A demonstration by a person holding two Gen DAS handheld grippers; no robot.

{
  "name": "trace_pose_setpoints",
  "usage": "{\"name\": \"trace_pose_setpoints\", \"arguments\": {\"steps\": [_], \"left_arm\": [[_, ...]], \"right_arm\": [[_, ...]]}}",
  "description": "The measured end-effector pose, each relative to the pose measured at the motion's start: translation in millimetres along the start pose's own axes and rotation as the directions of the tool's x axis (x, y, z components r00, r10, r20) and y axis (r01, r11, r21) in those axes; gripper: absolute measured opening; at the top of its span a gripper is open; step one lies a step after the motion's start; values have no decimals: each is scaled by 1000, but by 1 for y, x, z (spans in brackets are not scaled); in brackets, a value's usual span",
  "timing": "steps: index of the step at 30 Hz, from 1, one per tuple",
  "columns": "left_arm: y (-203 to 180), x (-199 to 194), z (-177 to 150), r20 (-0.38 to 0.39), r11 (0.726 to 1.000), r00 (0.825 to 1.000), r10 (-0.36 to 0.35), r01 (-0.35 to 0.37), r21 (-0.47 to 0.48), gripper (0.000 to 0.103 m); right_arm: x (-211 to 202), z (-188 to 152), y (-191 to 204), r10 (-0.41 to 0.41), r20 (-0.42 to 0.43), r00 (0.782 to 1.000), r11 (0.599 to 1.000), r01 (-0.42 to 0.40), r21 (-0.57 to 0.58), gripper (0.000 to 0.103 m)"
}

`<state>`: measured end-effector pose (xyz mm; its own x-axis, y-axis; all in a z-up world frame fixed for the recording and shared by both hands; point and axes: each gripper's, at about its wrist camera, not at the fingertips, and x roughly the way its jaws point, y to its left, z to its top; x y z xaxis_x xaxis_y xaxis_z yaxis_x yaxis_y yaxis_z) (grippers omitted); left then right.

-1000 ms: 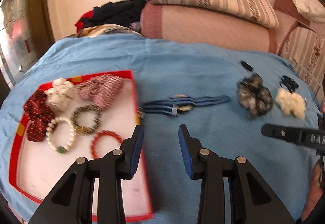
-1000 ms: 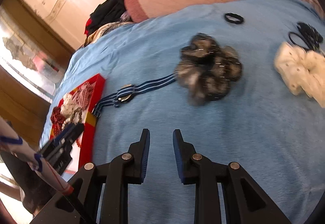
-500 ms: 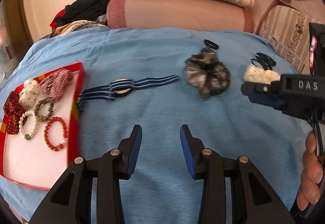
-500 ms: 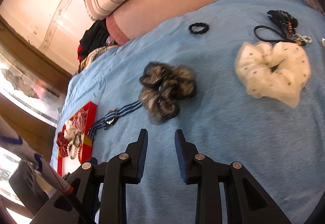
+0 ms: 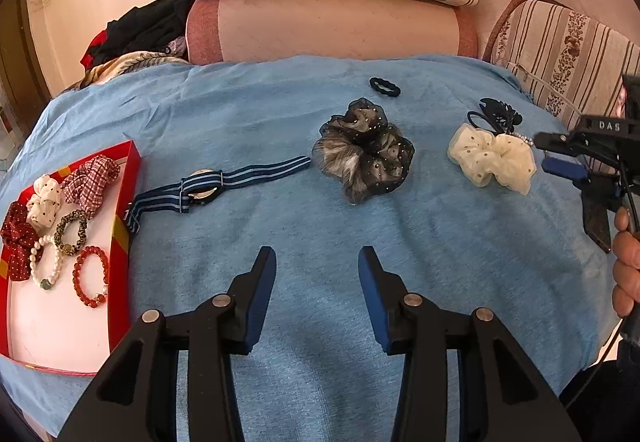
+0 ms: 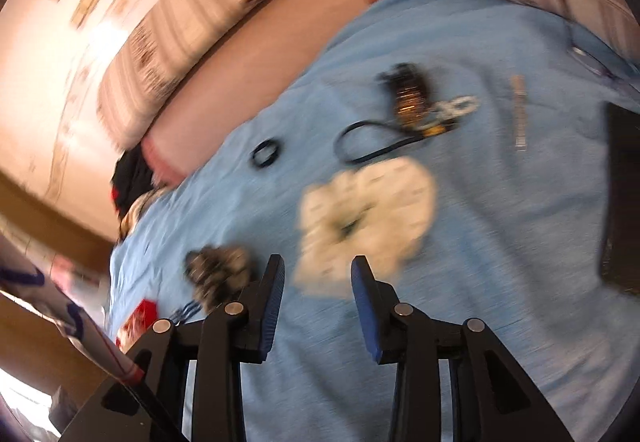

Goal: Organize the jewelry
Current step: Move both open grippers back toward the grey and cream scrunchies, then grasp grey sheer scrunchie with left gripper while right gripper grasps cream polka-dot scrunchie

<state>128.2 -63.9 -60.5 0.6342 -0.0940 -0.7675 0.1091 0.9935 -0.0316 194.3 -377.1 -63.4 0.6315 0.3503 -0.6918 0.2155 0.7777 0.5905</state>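
Both the left gripper and right gripper are held spread and empty above a cream scrunchie laid on blue cloth.

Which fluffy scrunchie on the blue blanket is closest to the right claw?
The cream dotted scrunchie. It sits just ahead of the open right claw, while the dark sparkly scrunchie lies off to its left.

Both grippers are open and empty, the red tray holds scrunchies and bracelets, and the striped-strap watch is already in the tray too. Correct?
Not quite: the left wrist view shows the watch lying on the blue cloth beside the red tray, not in it. The rest stands.
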Motion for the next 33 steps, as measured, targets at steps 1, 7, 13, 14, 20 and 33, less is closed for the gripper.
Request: {"name": "trace_pose_setpoints", "arguments": {"steps": [1,7,13,14,20,33], "left_arm": [[0,1,1,-1,1000,1000,-1,1,-1,42],[3,5,11,-7,1000,1000,-9,8,-21,42],[8,8,29,-7,1000,1000,-15,15,-28,49],[8,9,33,-9,999,1000,-18,18,-27,50],[-1,22,59,-3,999,999,-37,37,-24,51],[-6,98,95,-80,997,994,-69,65,-52,68]], "right_arm": [[0,3,-6,-3,-1,1000,1000,3,17,38],[14,15,-25,-65,-33,997,995,67,73,45],[16,18,-18,-99,-18,995,994,100,41,45],[10,21,-15,-93,8,996,995,93,32,46],[0,47,-40,-158,98,983,985,151,80,49],[43,37,-29,-120,-63,991,992,122,16,48]]}}
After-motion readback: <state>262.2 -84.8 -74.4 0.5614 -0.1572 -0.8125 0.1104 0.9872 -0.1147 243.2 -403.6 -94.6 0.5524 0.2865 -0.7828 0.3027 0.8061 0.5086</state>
